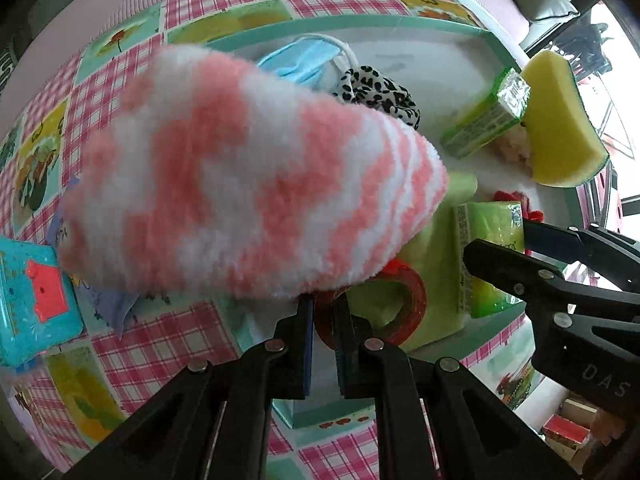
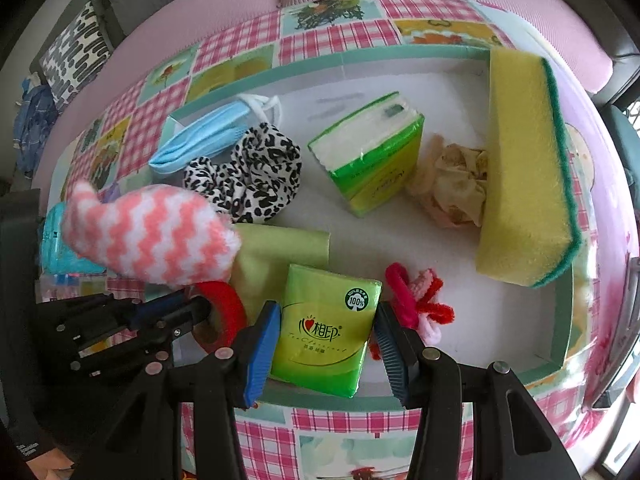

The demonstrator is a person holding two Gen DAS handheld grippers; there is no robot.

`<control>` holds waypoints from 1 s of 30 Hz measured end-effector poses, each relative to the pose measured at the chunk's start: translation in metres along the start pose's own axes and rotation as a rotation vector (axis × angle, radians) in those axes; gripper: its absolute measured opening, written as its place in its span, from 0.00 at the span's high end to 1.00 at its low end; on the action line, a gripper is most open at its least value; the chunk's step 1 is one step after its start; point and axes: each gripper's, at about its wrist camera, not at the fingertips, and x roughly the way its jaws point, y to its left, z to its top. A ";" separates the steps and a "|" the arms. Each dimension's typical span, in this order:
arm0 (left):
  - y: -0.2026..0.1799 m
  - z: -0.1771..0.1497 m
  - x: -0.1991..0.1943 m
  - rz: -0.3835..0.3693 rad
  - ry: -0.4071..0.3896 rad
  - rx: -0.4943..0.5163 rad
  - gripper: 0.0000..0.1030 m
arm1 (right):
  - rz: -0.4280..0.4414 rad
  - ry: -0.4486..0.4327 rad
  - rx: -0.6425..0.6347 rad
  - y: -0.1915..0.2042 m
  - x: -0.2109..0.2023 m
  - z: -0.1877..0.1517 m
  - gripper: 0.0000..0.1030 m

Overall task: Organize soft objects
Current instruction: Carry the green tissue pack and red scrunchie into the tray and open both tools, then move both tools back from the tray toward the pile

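Checked tablecloth [image 2: 328,36] in pink with fruit panels covers the surface. On it sits a shallow tray [image 2: 256,74] with a teal rim and white floor, holding most of the soft items. Yellow sponge [image 2: 524,168] with a green scrub side leans at the tray's right edge. Pink-and-white fuzzy sock [image 1: 248,176] is up in the air over the tray's left-near corner, pinched at its lower edge by the left gripper [image 1: 323,308], jaws nearly closed on it. Green cloth [image 2: 280,256] lies flat under and beside the sock. Two green tissue packs: one tilted mid-tray [image 2: 372,152], one [image 2: 326,324] at the near rim, sitting between the fingers of the right gripper [image 2: 326,344]; jaws wide, pads just beside the pack's sides, contact unclear. Leopard scrunchie [image 2: 256,176] touches the blue face mask [image 2: 204,136] at back left. Crumpled beige cloth [image 2: 452,188] lies against the sponge. Red tape roll [image 2: 226,308] near the left gripper. Red-pink pipe-cleaner bits [image 2: 424,300] beside the near pack. Teal box [image 1: 32,300] sits outside the tray, left.
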 end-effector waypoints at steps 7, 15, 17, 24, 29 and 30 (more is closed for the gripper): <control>0.007 0.004 0.002 -0.026 0.005 -0.015 0.90 | -0.005 0.008 0.010 -0.003 0.001 -0.001 0.49; 0.007 0.002 -0.016 -0.025 -0.014 -0.023 0.58 | -0.005 -0.007 0.002 0.001 -0.014 0.000 0.48; 0.008 0.001 -0.023 -0.025 -0.025 -0.024 0.58 | -0.006 -0.015 -0.001 0.002 -0.019 0.000 0.48; 0.026 0.004 -0.050 -0.004 -0.056 -0.056 0.57 | -0.015 -0.040 -0.023 0.009 -0.032 -0.003 0.48; 0.045 0.001 -0.057 0.062 -0.065 -0.103 0.32 | -0.035 -0.035 -0.043 0.008 -0.033 -0.006 0.22; 0.048 -0.005 -0.060 0.065 -0.067 -0.111 0.30 | -0.040 -0.037 -0.045 0.007 -0.032 -0.007 0.22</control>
